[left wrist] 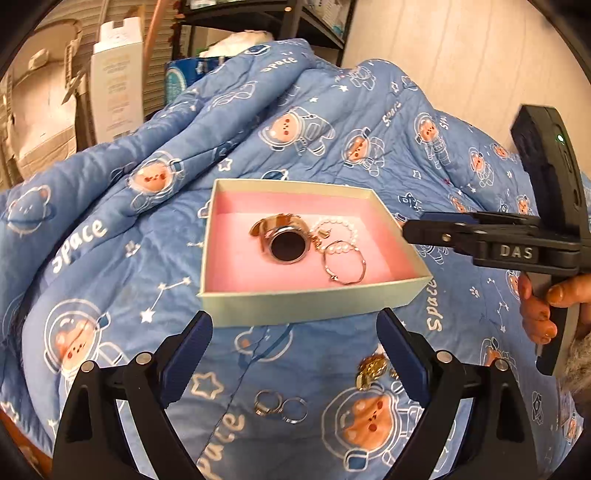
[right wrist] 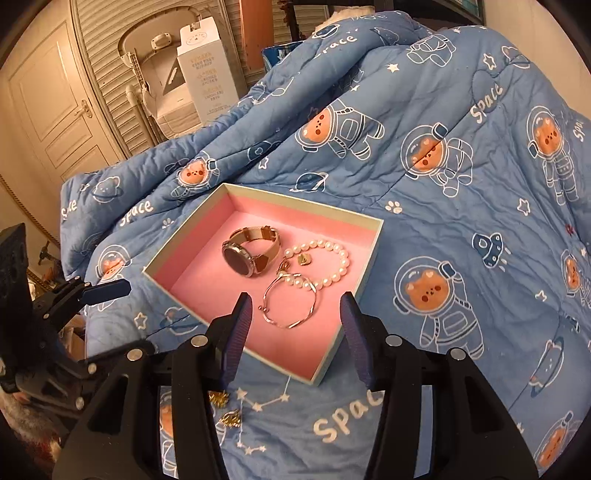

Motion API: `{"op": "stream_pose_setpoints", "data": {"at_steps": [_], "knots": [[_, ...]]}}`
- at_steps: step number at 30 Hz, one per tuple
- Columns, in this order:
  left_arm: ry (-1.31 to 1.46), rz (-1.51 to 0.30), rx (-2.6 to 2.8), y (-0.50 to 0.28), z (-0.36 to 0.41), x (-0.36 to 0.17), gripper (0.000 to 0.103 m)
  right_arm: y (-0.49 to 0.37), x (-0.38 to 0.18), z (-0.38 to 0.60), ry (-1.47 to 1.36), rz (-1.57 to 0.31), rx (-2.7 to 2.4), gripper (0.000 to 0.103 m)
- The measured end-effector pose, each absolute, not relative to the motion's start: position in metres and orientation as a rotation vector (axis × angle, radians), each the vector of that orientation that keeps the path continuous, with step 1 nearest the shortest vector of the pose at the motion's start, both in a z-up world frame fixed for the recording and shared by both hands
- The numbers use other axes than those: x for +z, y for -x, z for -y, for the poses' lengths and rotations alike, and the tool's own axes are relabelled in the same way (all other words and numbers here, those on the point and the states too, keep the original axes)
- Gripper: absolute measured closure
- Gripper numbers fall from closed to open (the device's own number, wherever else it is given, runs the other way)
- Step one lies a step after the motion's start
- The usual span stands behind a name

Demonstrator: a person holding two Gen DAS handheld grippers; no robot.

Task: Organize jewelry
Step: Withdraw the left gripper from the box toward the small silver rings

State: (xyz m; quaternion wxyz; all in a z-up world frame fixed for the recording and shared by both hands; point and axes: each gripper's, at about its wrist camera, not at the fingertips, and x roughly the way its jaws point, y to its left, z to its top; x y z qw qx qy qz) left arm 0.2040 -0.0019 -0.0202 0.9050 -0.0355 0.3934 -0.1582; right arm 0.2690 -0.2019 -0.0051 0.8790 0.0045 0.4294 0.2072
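A pale open box [left wrist: 310, 301] with pink lining sits on the blue quilt; it also shows in the right wrist view [right wrist: 364, 266]. Inside lie a rose-gold watch [left wrist: 282, 242] [right wrist: 247, 254], a pearl bracelet [left wrist: 338, 230] [right wrist: 332, 264] and a thin bangle [left wrist: 345, 264] [right wrist: 290, 304]. Two rings [left wrist: 280, 406] and gold earrings [left wrist: 371, 369] [right wrist: 225, 408] lie on the quilt in front of the box. My left gripper [left wrist: 295, 354] is open and empty above the rings. My right gripper [right wrist: 295, 332] is open and empty over the box's near corner; in the left wrist view it appears side-on [left wrist: 410, 230] at the box's right edge.
The quilt [right wrist: 461, 221] with astronaut bears covers the bed and bunches up behind the box. A white carton [right wrist: 207, 70], a folded baby seat [right wrist: 155, 51] and a door [right wrist: 51, 103] stand beyond the bed at left. A shelf [left wrist: 266, 18] stands behind.
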Motion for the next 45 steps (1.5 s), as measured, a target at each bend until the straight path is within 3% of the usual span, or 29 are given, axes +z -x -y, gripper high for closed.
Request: {"op": "stream_pose_setpoints", "data": {"at_steps": [13,23,27,34,38,45], "knots": [[0.124,-0.847,-0.233,-0.154,-0.025,-0.053,0.023,-0.188,-0.047,0.196,-0.025,-0.951,0.451,0.053],[0.084,-0.844,-0.201,-0.146,-0.014,-0.068,0.043,-0.171,-0.069,0.19,-0.006,-0.97,0.428,0.053],[0.121,-0.839,-0.195,-0.145,-0.021,-0.068,0.051,-0.172,-0.071,0.187,0.002,-0.967,0.437,0.062],[0.135,-0.838,-0.238,-0.138,-0.014,-0.066,0.058,-0.174,-0.074,0.177,0.02,-0.97,0.467,0.064],[0.115,-0.86,-0.262,-0.143,-0.002,-0.07,0.068,-0.179,-0.078,0.172,0.026,-0.979,0.472,0.07],[0.09,-0.858,-0.255,-0.154,0.004,-0.078,0.068,-0.188,-0.081,0.169,0.024,-0.982,0.466,0.072]]}}
